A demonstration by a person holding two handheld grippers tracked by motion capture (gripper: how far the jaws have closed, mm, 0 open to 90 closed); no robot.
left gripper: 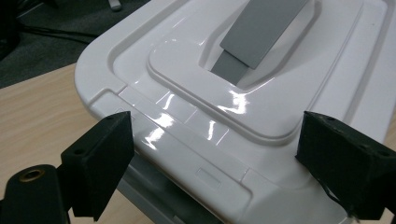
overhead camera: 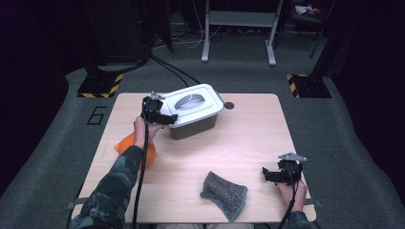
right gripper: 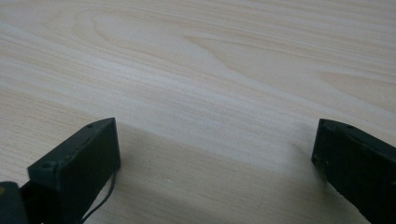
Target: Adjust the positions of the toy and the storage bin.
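surface point(overhead camera: 248, 138): light wood, carries everything.
box point(overhead camera: 193, 125): far-centre of surface, white lid point(left gripper: 261, 107) seated on it, grey handle point(left gripper: 261, 32) folded into the lid's recess.
cloths: grey cloth point(overhead camera: 223, 194) well nearer me than the box, orange cloth point(overhead camera: 125, 143) left of it, under my forearm.
left gripper point(overhead camera: 165, 117): jaws apart, straddling the box's near-left lid edge.
right gripper point(overhead camera: 267, 174): jaws apart, idle over bare surface, well clear of the box.
step: I judge lid removal; I'd seat the jaws on the rim, close squarely, lift level.
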